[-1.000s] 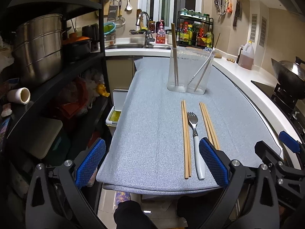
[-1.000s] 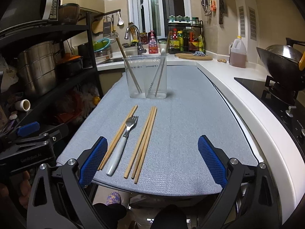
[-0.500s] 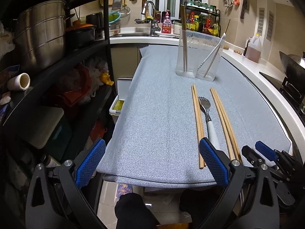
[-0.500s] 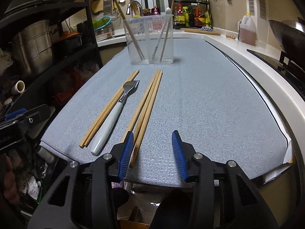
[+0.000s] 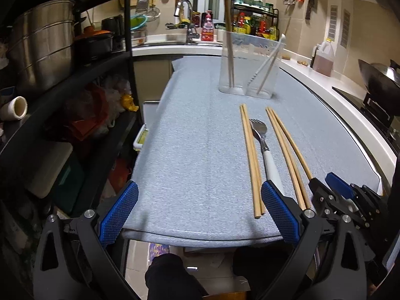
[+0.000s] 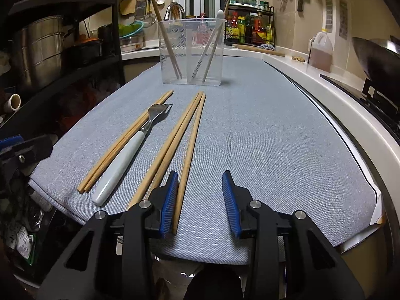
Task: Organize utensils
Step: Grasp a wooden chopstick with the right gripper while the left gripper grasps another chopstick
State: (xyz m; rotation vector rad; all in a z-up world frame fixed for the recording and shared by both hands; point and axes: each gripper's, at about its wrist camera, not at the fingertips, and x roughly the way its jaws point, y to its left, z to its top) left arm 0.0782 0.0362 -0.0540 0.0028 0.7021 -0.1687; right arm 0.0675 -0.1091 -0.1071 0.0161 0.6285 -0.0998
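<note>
On the grey-blue cloth (image 6: 262,137) lie a pair of wooden chopsticks (image 6: 125,142), a white-handled fork (image 6: 125,160) and three more chopsticks (image 6: 175,137). The rightmost of those three (image 6: 190,150) is splayed apart, its near end lying between my right gripper's jaws against the left pad. My right gripper (image 6: 200,200) is closing, and the right pad is clear of the stick. A clear two-part holder (image 6: 192,52) behind holds chopsticks and white utensils. My left gripper (image 5: 198,212) hangs wide open at the cloth's near edge, beside the fork (image 5: 267,155), with nothing gripped.
A black shelf rack (image 5: 82,70) with steel pots stands along the left. A white counter (image 6: 350,105), a wok (image 6: 380,57) on a stove and an oil jug (image 6: 320,52) line the right. The sink and a bottle rack are at the back.
My right gripper dropped to the cloth and its jaws narrowed from wide to a small gap around one chopstick's near end, which now lies apart from its neighbours. The left gripper sank slightly, still open.
</note>
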